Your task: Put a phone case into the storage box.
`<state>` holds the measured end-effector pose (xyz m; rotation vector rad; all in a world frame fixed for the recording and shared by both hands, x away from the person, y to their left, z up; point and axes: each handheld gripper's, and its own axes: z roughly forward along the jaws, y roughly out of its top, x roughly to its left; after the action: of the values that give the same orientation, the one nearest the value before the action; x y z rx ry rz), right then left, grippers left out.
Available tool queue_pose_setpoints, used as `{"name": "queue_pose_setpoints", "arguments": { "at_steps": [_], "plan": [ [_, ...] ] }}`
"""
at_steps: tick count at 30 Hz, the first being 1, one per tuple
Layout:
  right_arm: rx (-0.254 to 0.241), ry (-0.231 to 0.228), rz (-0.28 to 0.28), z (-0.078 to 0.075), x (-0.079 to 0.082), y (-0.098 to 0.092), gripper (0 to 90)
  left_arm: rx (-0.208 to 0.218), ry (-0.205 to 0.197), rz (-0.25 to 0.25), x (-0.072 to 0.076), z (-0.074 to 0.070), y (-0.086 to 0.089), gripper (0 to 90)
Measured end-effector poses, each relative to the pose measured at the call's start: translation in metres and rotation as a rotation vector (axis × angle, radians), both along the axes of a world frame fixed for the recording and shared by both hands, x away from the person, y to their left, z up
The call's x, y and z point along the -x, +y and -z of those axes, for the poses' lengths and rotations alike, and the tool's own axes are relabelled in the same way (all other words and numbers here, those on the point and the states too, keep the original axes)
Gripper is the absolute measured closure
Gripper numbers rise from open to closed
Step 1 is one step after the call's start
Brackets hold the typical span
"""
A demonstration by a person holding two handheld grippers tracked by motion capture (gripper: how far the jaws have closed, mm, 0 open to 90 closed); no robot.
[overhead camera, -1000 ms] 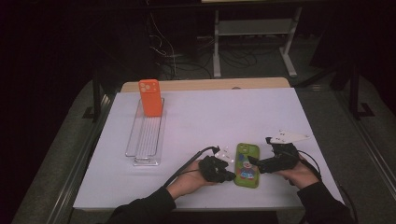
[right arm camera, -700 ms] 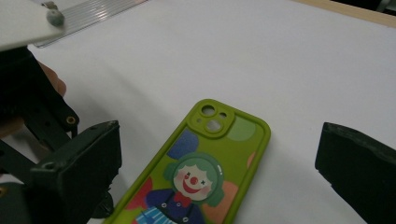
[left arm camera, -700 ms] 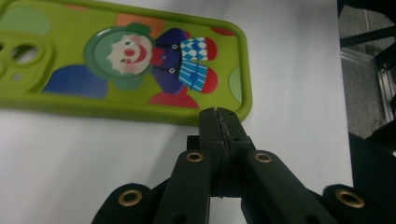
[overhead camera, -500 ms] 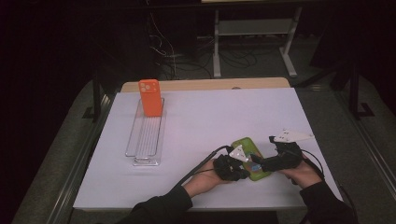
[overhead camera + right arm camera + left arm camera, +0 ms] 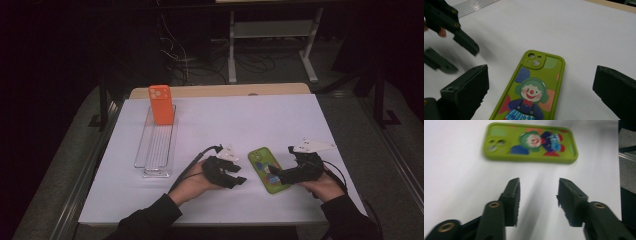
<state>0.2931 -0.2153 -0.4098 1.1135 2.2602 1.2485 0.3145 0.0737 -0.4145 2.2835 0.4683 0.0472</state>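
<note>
A green phone case [image 5: 266, 167] with a clown picture lies flat on the white table top [image 5: 250, 120], picture side up. My left gripper [image 5: 237, 177] hovers just left of it. Its jaws have just been opening and stand apart with nothing between them; the green case [image 5: 530, 142] lies a short way ahead of the left gripper [image 5: 539, 195]. My right gripper [image 5: 276, 175] is at the case's near end, open wide, its jaws standing clear on either side of the green case [image 5: 531, 95]. The left gripper [image 5: 456, 47] also appears at the upper left of the right gripper view.
An orange phone case [image 5: 161, 104] stands upright at the far end of a clear slotted rack [image 5: 156, 150] on the left of the table. A wooden strip [image 5: 220, 90] runs along the far edge. Metal frames and cables stand on the dark floor beyond.
Half a second ago the green case was tilted up between both grippers. Now it lies flat, and the left gripper has opened and pulled back to the left.
</note>
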Motion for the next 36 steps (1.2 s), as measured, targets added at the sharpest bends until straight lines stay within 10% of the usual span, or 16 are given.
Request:
{"name": "queue_pose_setpoints", "arguments": {
  "at_steps": [13,36],
  "plan": [
    [-0.016,0.035,0.026,-0.004,0.003,0.003,0.0,0.060,-0.016,-0.104,-0.003,-0.007,0.063,13.9],
    [0.066,0.164,0.092,-0.029,-0.012,0.032,0.0,0.101,-0.050,-0.143,-0.009,-0.009,0.076,12.4]
  ]
}}
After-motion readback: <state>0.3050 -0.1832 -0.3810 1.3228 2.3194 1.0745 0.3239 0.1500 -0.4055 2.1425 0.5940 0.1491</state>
